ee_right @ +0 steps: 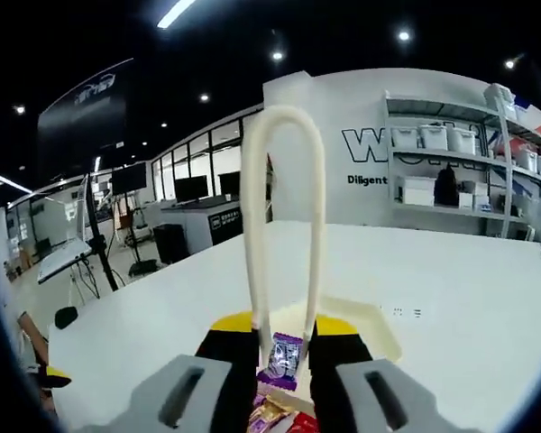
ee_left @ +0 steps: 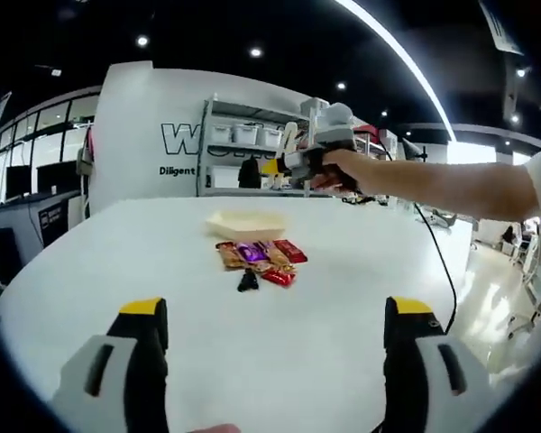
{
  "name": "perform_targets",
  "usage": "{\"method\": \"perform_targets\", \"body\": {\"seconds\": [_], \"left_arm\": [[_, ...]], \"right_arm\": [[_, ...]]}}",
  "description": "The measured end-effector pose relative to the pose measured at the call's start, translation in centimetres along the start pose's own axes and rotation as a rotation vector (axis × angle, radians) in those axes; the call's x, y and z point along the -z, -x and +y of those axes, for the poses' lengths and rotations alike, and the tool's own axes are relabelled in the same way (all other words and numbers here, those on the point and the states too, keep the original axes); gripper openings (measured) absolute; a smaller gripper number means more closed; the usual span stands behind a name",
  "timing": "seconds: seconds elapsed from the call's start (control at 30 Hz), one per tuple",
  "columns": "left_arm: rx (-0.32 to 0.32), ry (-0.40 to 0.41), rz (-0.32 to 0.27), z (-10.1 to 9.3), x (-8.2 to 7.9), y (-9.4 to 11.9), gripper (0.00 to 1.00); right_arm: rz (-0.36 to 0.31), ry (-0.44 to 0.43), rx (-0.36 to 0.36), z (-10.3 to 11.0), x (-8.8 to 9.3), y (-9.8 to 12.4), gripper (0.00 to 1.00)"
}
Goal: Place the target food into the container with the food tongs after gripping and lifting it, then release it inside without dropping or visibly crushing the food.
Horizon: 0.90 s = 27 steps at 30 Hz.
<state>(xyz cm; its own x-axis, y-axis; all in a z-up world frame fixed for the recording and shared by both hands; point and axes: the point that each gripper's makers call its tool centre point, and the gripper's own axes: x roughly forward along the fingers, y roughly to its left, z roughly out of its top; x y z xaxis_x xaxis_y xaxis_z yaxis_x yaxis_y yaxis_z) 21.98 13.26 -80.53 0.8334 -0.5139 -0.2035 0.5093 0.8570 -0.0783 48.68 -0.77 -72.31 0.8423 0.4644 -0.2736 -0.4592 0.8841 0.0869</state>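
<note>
We see the right claw [ee_right: 284, 347] clamped on cream tongs [ee_right: 284, 225] above the container [ee_right: 379, 336], the left claw [ee_left: 275, 329] spread apart.

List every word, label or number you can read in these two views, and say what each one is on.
"W": start of a large word on the white wall, the rest hidden behind the shelving.
"Diligent": small line on the same wall, cut off after that.
Snack wrappers: print too small to read.
Marks on the table: blurred.
</note>
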Motion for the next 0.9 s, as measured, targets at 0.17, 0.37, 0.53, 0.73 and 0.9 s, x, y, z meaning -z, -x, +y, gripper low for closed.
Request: {"method": "perform_targets", "body": {"seconds": [0.17,0.37,0.53,0.73,0.9], "left_arm": [[0.002,-0.005,0.002,0.5,-0.1,-0.6,0.97],[-0.012,-0.017,-0.007,1.2,-0.5,-1.3,0.93],[-0.025,-0.038,0.022,2.3,-0.2,-2.2,0.92],[-0.033,-0.024,0.032,3.0,0.0,-2.8,0.93],[-0.042,-0.033,0.038,3.7,-0.2,-3.3,0.92]], "right_arm": [[0.026,-0.010,0.010,-0.5,0.8,-1.6,0.13],[0.042,-0.040,0.009,-1.8,2.1,-4.4,0.13],[0.083,-0.040,0.004,-2.4,4.3,-7.7,0.13],[0.111,-0.067,-0.003,-2.3,5.9,-10.5,0.13],[0.121,-0.046,-0.014,-1.6,6.5,-12.3,0.13]]}}
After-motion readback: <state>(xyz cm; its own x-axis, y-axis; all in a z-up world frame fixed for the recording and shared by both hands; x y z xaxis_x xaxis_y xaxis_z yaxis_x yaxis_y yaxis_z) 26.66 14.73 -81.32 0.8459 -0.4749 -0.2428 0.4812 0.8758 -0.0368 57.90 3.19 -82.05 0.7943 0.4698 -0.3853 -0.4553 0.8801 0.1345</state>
